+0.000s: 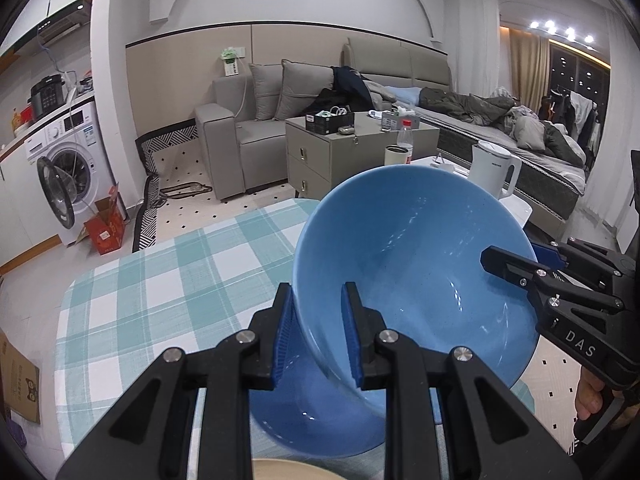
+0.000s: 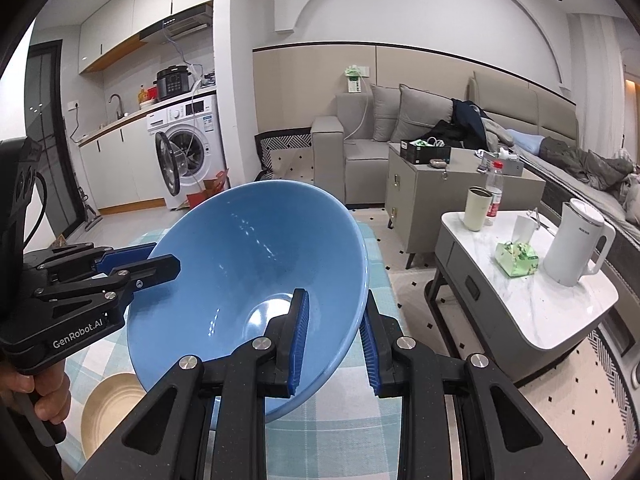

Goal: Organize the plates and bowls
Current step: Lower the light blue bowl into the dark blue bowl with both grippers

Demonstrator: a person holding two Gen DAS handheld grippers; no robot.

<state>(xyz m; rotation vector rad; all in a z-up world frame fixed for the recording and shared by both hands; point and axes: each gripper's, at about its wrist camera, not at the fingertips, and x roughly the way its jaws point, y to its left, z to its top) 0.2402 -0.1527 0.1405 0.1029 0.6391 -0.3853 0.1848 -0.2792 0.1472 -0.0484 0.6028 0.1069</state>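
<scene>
A large blue bowl (image 1: 416,256) is held tilted above the checked table, gripped on opposite sides of its rim. My left gripper (image 1: 316,332) is shut on its near rim, one finger inside and one outside. My right gripper (image 2: 334,340) is shut on the other side of the rim of the same bowl (image 2: 256,264). Each gripper shows in the other's view: the right one (image 1: 516,264) and the left one (image 2: 132,260). A second blue bowl (image 1: 316,420) sits beneath the held one. A beige bowl (image 2: 108,408) rests on the table below.
The table has a teal checked cloth (image 1: 168,292). A white side table (image 2: 532,300) to the right carries a white kettle (image 2: 576,248), a cup, a bottle and a green tissue pack. A grey cabinet (image 2: 440,192) and sofa stand beyond.
</scene>
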